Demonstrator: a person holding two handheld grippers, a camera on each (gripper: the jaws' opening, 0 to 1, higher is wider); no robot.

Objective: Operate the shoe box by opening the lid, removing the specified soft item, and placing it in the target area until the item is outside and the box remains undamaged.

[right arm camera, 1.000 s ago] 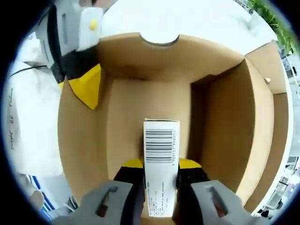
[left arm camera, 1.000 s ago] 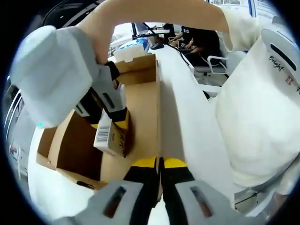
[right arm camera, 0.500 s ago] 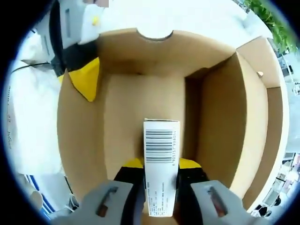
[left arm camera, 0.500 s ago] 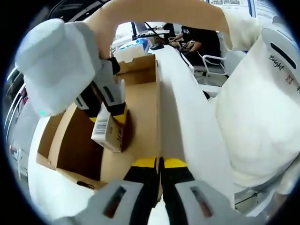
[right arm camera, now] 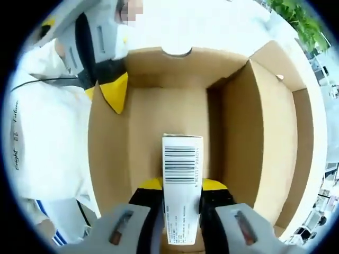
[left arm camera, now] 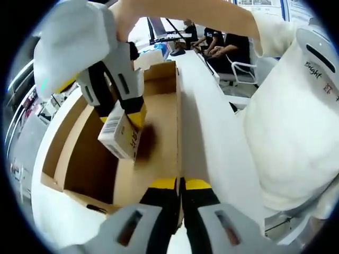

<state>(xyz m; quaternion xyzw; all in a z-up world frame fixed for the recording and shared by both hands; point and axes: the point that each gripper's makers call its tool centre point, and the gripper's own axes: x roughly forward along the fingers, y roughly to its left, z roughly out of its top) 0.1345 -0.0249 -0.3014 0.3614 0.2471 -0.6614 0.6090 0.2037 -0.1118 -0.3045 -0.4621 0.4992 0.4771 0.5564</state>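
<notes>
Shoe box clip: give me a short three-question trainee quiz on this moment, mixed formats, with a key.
1. True or false: the right gripper is shut on the carton.
2. The left gripper is: A) open above the box, B) shut on the box wall, C) holding the carton.
3. Fill in: the box lid is ____.

Key: 1 true. 2 B. 3 open.
</notes>
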